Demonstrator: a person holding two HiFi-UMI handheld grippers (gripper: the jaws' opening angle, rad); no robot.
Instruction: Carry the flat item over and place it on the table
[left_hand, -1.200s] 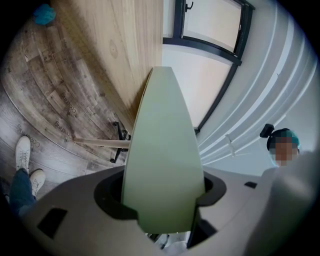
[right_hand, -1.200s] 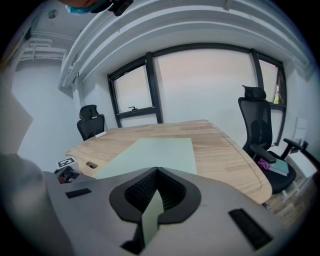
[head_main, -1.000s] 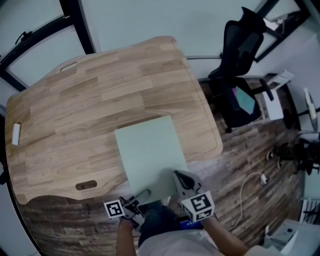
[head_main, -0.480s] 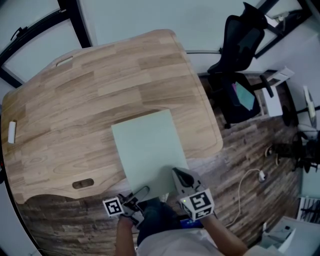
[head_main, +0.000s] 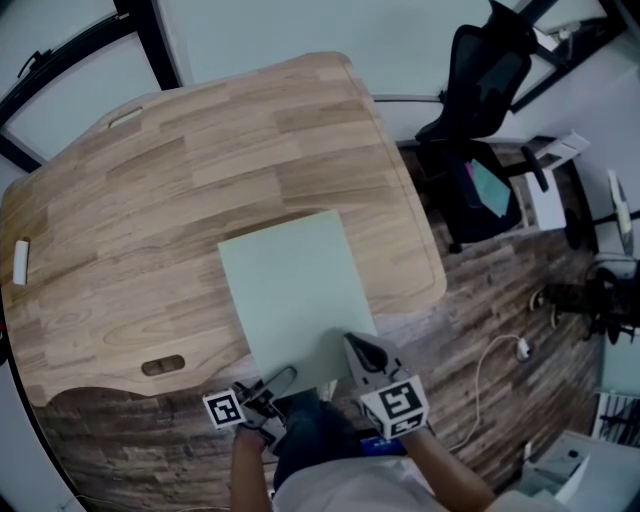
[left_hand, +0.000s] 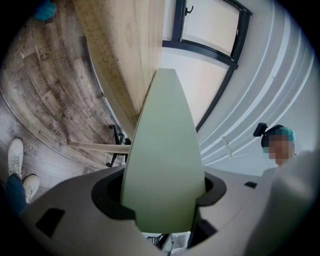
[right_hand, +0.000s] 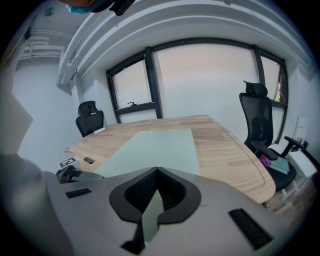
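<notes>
A pale green flat board (head_main: 295, 295) hangs over the near part of the wooden table (head_main: 150, 200), its near edge sticking out past the table's front. My left gripper (head_main: 264, 388) holds the board's near left corner and my right gripper (head_main: 358, 352) its near right corner. In the left gripper view the board (left_hand: 165, 140) fills the gap of the left gripper (left_hand: 162, 192), touching both jaws. The right gripper view has the board (right_hand: 155, 147) running flat toward the table (right_hand: 225, 145), and the right gripper (right_hand: 156, 200) is shut on its thin edge.
A black office chair (head_main: 480, 90) stands off the table's right end, and another chair (right_hand: 89, 117) at the far side. A white item (head_main: 20, 262) lies at the table's left edge. A cable with a plug (head_main: 520, 350) lies on the floor. A person (left_hand: 277, 145) stands nearby.
The board's far edge has moved further over the table. Both grippers keep their hold on its near corners.
</notes>
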